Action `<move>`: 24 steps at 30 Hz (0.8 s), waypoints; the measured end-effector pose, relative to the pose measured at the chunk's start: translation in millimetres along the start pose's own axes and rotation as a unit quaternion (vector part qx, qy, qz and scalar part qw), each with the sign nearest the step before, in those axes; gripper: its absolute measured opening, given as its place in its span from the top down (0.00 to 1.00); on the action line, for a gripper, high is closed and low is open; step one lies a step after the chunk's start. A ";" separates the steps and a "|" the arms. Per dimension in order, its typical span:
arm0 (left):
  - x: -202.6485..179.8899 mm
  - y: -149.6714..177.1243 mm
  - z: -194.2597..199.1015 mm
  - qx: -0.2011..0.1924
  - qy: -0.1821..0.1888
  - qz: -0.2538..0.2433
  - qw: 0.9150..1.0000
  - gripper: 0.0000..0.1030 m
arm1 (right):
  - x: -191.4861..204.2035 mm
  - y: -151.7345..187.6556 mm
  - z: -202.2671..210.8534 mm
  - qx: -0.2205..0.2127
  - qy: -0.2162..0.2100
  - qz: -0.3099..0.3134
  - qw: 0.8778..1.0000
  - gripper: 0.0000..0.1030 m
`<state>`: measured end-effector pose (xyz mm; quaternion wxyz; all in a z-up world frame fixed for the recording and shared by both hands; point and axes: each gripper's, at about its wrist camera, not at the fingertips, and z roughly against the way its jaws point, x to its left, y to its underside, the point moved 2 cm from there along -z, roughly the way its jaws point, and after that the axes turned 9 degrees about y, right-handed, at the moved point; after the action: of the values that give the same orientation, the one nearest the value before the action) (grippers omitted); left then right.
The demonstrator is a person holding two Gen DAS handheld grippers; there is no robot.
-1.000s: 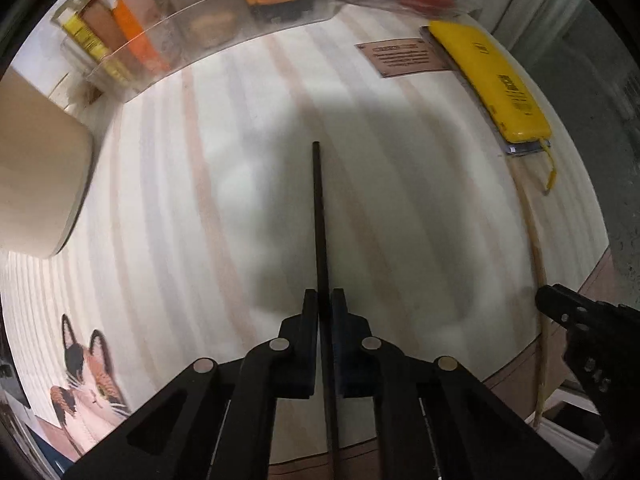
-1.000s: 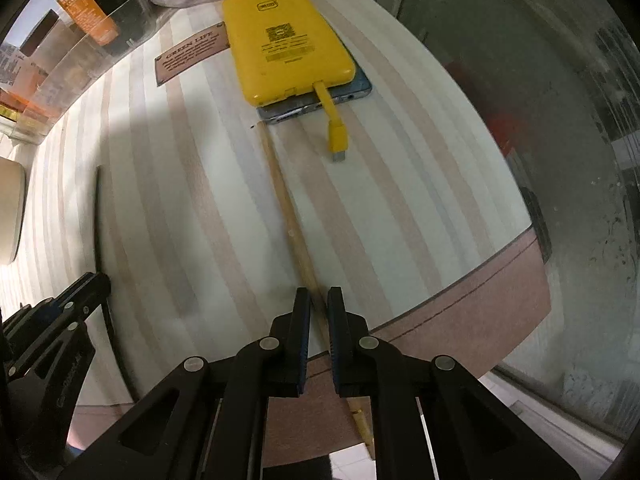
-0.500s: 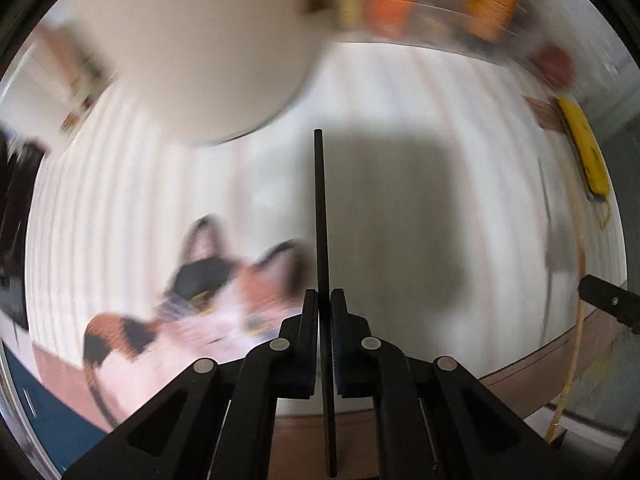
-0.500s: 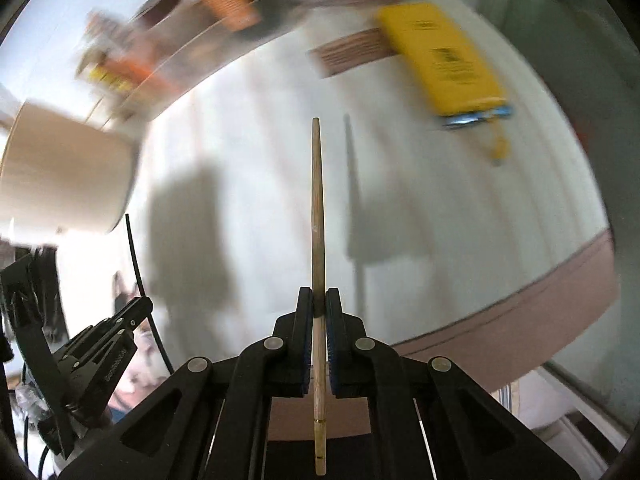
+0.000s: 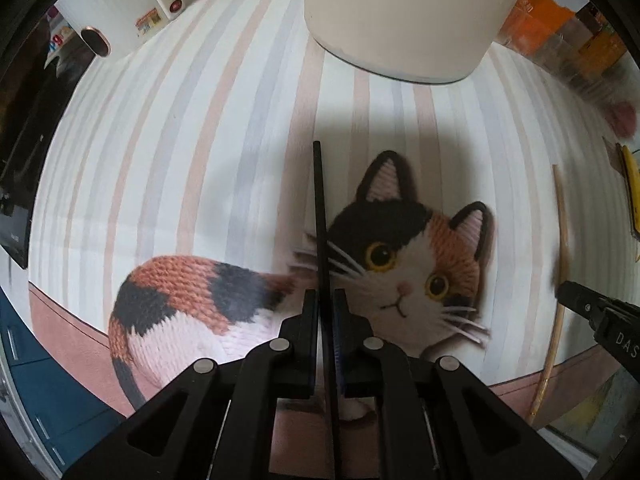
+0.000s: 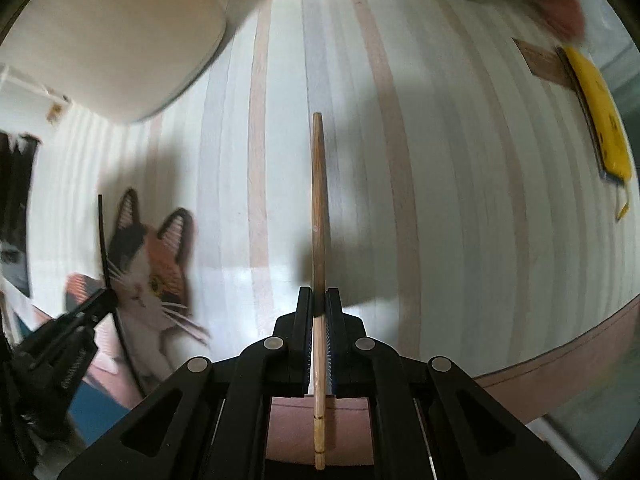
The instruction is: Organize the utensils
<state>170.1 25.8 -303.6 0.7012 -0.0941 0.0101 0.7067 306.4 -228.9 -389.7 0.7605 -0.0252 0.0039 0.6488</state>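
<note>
**A:** What does each gripper carry?

**B:** The black chopstick [image 5: 320, 216] runs up the centre of the left wrist view, clenched between the jaws of the left gripper [image 5: 323, 300], its tip over the counter [image 5: 180, 120] beside the cat picture [image 5: 412, 264]. The wooden chopstick [image 6: 318, 208] stands at centre of the right wrist view, grasped by the right gripper [image 6: 318, 304].

**A:** Where is the likely target?

**B:** Probably the cream container [image 5: 400, 20] at the top of the left frame; its opening is out of view.

**A:** What could fail?

**B:** Each stick is pinched near its rear end, so the long free part may pivot in the jaws. A tip could strike the container's wall and tip it. The two grippers lie near each other, and the sticks may cross. The yellow device [image 6: 600, 112] at right edge is well apart.
</note>
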 end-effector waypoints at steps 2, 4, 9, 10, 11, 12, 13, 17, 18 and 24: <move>0.1 2.5 1.9 0.000 -0.001 -0.005 1.000 0.93 | -0.7 -1.3 -3.5 0.007 0.008 0.003 1.000 0.93; 2.0 -6.0 1.7 0.002 -0.001 -0.007 1.000 0.91 | 1.5 -5.7 -5.3 0.014 0.013 0.009 1.000 0.93; -25.8 -33.6 -14.3 0.002 -0.026 0.006 1.000 0.58 | 6.0 -23.7 -9.2 0.029 0.014 0.007 0.999 0.84; -22.6 -36.2 -13.9 0.002 -0.020 0.012 1.000 0.53 | 8.6 -30.8 -10.8 0.030 0.017 0.007 0.999 0.82; -19.2 -38.8 -13.4 0.003 -0.013 0.018 1.000 0.52 | 6.7 -32.8 -12.5 0.030 0.018 0.007 0.999 0.81; -16.6 -41.1 -13.1 0.004 -0.004 0.023 1.000 0.51 | 13.5 -37.0 -11.6 0.030 0.019 0.008 0.999 0.77; -13.2 -44.3 -12.4 0.004 -0.002 0.026 1.000 0.49 | 15.8 -39.3 -12.2 0.030 0.021 0.010 0.999 0.75; -14.3 -54.8 -9.5 0.002 -0.010 0.015 1.000 0.49 | 31.8 -49.5 -16.7 0.026 0.044 0.021 0.998 0.75; -19.0 -52.7 -9.9 0.001 -0.011 0.014 1.000 0.50 | 35.0 -47.5 -15.9 0.025 0.048 0.022 0.998 0.75; -34.5 -80.3 -13.6 -0.007 0.001 0.006 1.000 0.81 | 48.4 -56.2 -13.0 0.021 0.059 0.020 0.998 0.81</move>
<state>251.4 -9.0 -302.4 0.6962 -0.1000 0.0062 0.7108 369.8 -190.6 -402.7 0.7460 -0.0477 0.0629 0.6612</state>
